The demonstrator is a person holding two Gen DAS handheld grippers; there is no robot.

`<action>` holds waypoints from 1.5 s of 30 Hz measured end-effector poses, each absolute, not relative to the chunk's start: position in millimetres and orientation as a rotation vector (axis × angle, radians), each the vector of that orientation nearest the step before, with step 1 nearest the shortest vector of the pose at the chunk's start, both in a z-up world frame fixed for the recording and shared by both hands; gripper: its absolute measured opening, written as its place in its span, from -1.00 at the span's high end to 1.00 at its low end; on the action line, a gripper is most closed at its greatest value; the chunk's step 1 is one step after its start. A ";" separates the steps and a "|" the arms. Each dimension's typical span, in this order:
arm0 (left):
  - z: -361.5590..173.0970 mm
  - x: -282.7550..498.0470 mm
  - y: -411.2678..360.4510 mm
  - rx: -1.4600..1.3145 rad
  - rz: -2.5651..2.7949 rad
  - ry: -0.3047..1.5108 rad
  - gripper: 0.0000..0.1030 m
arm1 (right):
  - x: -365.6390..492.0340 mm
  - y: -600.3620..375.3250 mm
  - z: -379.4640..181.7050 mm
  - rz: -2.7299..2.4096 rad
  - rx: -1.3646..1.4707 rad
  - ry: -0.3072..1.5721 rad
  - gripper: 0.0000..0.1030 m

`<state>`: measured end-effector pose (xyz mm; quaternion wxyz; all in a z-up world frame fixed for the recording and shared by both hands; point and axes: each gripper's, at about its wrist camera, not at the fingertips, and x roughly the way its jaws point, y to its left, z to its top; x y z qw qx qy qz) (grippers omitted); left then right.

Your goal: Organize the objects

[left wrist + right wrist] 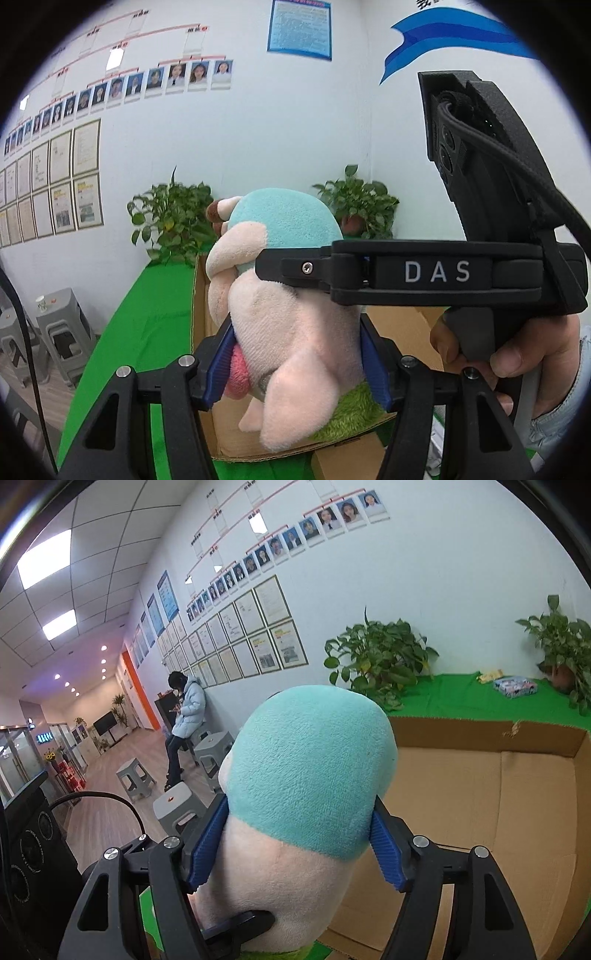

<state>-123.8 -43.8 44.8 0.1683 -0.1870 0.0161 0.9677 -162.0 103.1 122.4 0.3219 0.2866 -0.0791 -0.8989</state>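
A: Nearest the lens, the left gripper (295, 362) is pinching the plush toy (291, 317) low on its pale pink body; both blue pads (218, 369) are pressing into the fabric.

B: And the right gripper (297, 843)?

A: It is clamping the same plush toy (310, 771) at the head, pads (208, 843) sitting where the teal cap is meeting the pink. In the left view its black finger is crossing the toy from the right, with a hand (517, 354) wrapping the handle.

B: Where is the toy sitting?

A: It is hanging between both grippers, above the open cardboard box (498, 805). The box is resting on the green cloth (454, 696). Two potted plants (380, 657) are standing against the white wall behind. A person in a pale coat (186, 716) is sitting on a grey stool (214, 746) further off.
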 end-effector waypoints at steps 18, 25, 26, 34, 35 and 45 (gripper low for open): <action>-45.6 -175.2 -76.2 -1.008 2.662 -0.109 -0.22 | -267.9 55.5 -98.0 -2.209 1.015 -0.294 -0.31; -43.7 -138.0 -89.2 -0.992 2.677 -0.099 -0.22 | -271.5 40.4 -111.9 -2.213 1.050 -0.235 -0.46; -44.4 -138.5 -91.9 -0.994 2.681 -0.101 -0.22 | -270.7 38.4 -112.6 -2.212 1.061 -0.229 -0.53; -44.5 -142.2 -114.7 -0.998 2.708 -0.165 -0.22 | -260.1 50.6 -93.4 -2.217 1.081 -0.347 -0.96; -44.0 -144.2 -116.7 -0.995 2.709 -0.168 -0.22 | -258.4 52.9 -91.1 -2.215 1.078 -0.363 -0.99; -21.4 -130.9 -106.8 -0.861 2.781 -0.097 -0.36 | -203.6 88.8 -63.5 -2.478 1.219 -0.298 -0.99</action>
